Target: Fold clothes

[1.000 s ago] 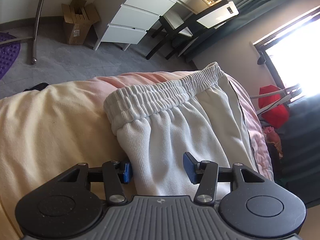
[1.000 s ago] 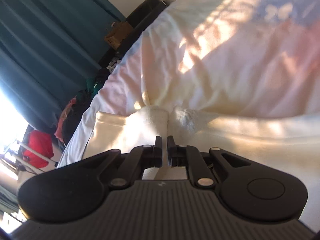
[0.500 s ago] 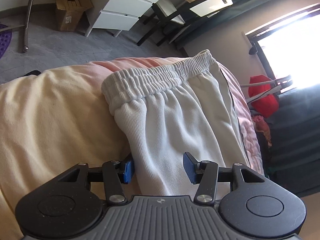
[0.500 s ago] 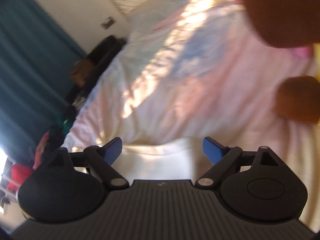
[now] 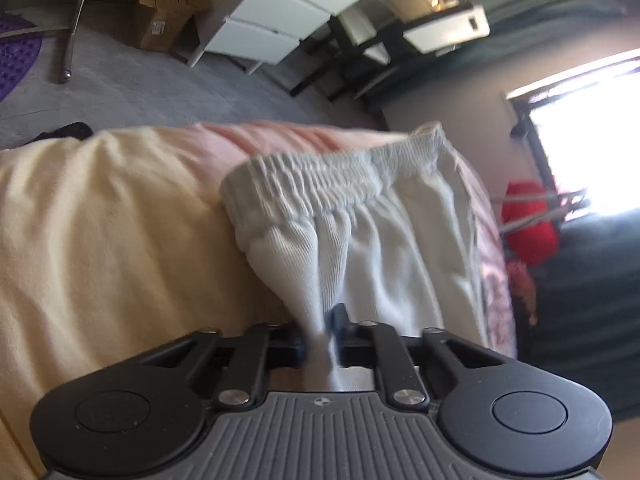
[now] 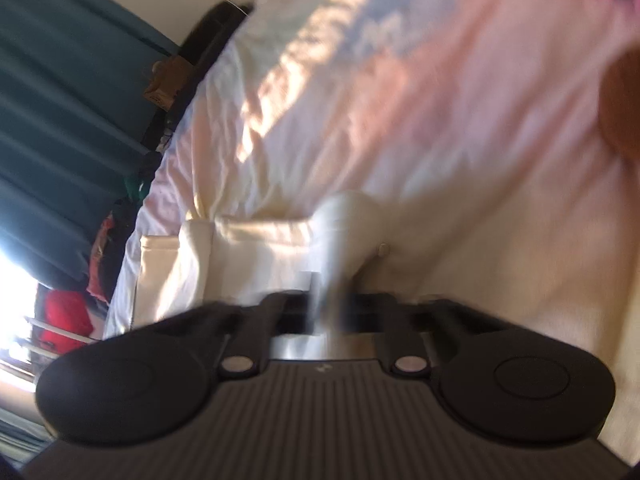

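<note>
Left view: sits on the left tool [image 5: 322,338], looks down along it, close over the bed [image 5: 100,220], toward drawers [image 5: 276,20] and window [image 5: 592,132].
Right view: on the right tool [image 6: 326,308], close, angled down across the bed [image 6: 440,120] toward curtains [image 6: 60,100].
Shared: white shorts [image 5: 380,248] [image 6: 248,256], red item [image 5: 528,232] [image 6: 64,316] by the window.

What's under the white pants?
The white pants lie on the bed cover, cream on one side and pink by the waistband. The cover right beneath the pants is hidden, and so is anything lying there.
</note>
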Demonstrator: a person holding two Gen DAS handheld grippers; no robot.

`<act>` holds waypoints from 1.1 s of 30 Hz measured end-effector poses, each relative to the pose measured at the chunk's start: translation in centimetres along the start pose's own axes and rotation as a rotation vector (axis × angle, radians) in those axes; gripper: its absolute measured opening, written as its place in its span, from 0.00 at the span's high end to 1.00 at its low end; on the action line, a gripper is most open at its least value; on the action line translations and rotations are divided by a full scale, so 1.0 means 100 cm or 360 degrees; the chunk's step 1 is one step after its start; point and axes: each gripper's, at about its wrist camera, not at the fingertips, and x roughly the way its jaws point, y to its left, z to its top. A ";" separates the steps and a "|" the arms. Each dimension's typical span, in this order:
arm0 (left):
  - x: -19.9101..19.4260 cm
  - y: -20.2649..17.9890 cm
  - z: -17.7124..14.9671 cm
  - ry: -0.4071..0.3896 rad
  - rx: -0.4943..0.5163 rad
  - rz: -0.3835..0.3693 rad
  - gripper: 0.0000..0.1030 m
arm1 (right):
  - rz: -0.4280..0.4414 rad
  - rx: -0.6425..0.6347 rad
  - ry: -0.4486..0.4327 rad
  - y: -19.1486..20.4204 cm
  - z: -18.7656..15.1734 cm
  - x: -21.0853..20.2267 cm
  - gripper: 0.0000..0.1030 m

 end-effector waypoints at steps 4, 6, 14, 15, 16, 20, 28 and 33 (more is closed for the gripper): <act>-0.016 -0.020 -0.002 -0.0105 0.0195 -0.0036 0.94 | 0.0094 -0.0019 -0.0126 0.011 0.003 -0.021 0.93; -0.028 -0.025 -0.002 -0.0150 0.0184 -0.0119 0.95 | 0.0130 -0.0004 -0.0172 0.015 0.006 -0.032 0.94; -0.023 -0.093 0.035 -0.0199 0.0160 -0.0216 0.95 | 0.0236 -0.0136 -0.0260 0.087 0.027 -0.029 0.95; -0.017 -0.109 0.040 -0.0226 0.0212 -0.0215 0.95 | 0.0261 -0.0165 -0.0276 0.102 0.029 -0.025 0.95; -0.009 -0.126 0.043 -0.0253 0.0260 -0.0208 0.95 | 0.0295 -0.0196 -0.0297 0.119 0.031 -0.018 0.95; 0.047 -0.188 0.060 -0.0288 0.0349 -0.0134 0.95 | 0.0338 -0.0338 -0.0367 0.191 0.034 0.019 0.95; 0.212 -0.276 0.078 -0.0201 0.0521 0.0137 0.94 | 0.0076 -0.0520 -0.0388 0.285 0.012 0.160 0.94; 0.296 -0.290 0.078 -0.0139 0.0609 0.0336 0.93 | -0.0026 -0.0547 -0.0350 0.297 -0.012 0.229 0.94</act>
